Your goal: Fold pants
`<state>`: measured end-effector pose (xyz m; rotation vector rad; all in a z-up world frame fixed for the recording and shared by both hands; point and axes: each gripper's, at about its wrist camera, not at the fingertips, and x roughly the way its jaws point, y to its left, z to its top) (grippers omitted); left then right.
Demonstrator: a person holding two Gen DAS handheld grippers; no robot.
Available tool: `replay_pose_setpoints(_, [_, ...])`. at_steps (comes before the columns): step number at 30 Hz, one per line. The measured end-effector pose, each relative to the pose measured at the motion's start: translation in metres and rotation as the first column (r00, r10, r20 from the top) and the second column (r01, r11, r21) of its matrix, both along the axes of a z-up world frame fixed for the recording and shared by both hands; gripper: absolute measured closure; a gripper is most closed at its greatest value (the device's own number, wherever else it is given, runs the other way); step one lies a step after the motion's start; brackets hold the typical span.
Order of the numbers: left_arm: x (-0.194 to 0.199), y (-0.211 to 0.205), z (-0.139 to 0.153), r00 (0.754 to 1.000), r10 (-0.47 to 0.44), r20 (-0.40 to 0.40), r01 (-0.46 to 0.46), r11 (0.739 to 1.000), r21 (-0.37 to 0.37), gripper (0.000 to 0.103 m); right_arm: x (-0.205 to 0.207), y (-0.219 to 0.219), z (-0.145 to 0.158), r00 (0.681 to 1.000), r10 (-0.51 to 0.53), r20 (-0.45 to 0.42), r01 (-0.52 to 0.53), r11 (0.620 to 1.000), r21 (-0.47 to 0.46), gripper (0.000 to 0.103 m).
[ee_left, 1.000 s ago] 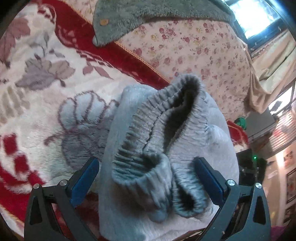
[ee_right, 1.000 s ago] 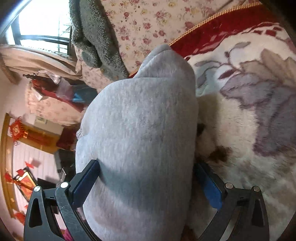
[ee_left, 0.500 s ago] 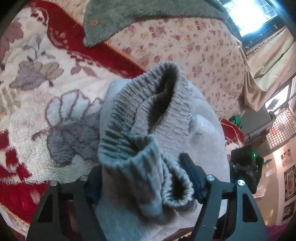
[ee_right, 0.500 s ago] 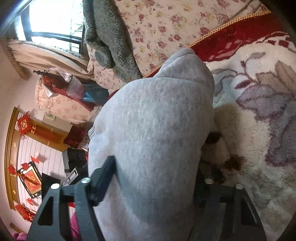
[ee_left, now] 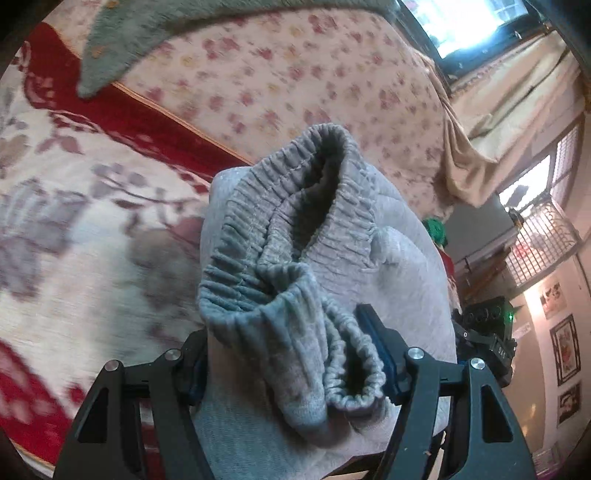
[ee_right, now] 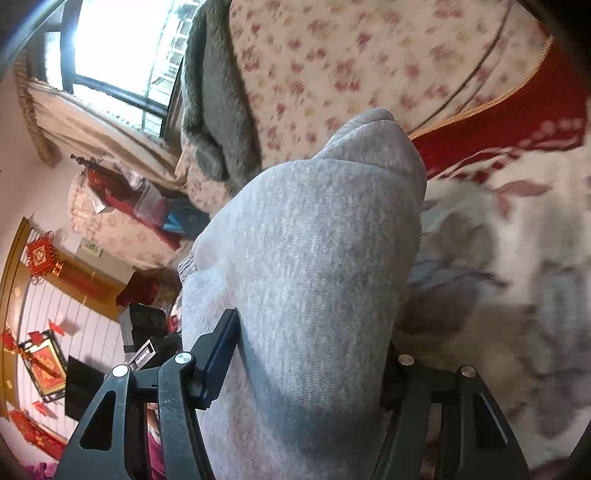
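Daylit from an overexposed window, blown to white at upper right of left view, upper left of right view. Motion-smeared across the patterned blanket far from the window; sharp on nearby grey pants. Strongly fisheye-bent, dark-vignetted at corners.

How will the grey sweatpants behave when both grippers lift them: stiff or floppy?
Probably floppy: the grey sweatpants bulge and sag around the left gripper. The elastic waistband bunches, so it may spring back. The thick knit filling the right gripper looks unlikely to slip.
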<state>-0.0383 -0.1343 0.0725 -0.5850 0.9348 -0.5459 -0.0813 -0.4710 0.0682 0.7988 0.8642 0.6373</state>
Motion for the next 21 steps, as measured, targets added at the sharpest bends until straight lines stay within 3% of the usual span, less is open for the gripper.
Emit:
replay_pose_setpoints(8, [0.005, -0.081, -0.026, 0.998, -0.049, -0.046, 0.051, 0.998, 0.043, 0.034, -0.018, -0.072, -0.026, 0.995, -0.084, -0.055, 0.082, 0.996, -0.035, 0.037])
replay_pose_setpoints(11, [0.002, -0.094, -0.027, 0.999, -0.042, -0.014, 0.044, 0.993, 0.111, 0.034, -0.019, -0.085, -0.043, 0.993, -0.089, -0.083, 0.087, 0.996, -0.029, 0.036])
replay_pose_setpoints(14, [0.000, -0.096, -0.028, 0.999, -0.044, -0.009, 0.045, 0.991, 0.124, 0.028, -0.018, -0.089, -0.053, 0.989, -0.107, -0.103, 0.104, 0.994, -0.034, 0.030])
replay_pose_setpoints(17, [-0.003, -0.101, -0.029, 0.999, -0.040, 0.013, 0.038, 0.984, 0.173, 0.016, -0.019, -0.095, -0.056, 0.981, -0.157, -0.116, 0.146, 0.984, -0.103, 0.016])
replay_pose_setpoints(21, [-0.010, -0.107, -0.018, 0.996, -0.022, 0.085, -0.004, 0.956, 0.293, 0.010, -0.028, -0.096, -0.039, 0.978, -0.191, -0.078, 0.169, 0.957, -0.235, 0.014])
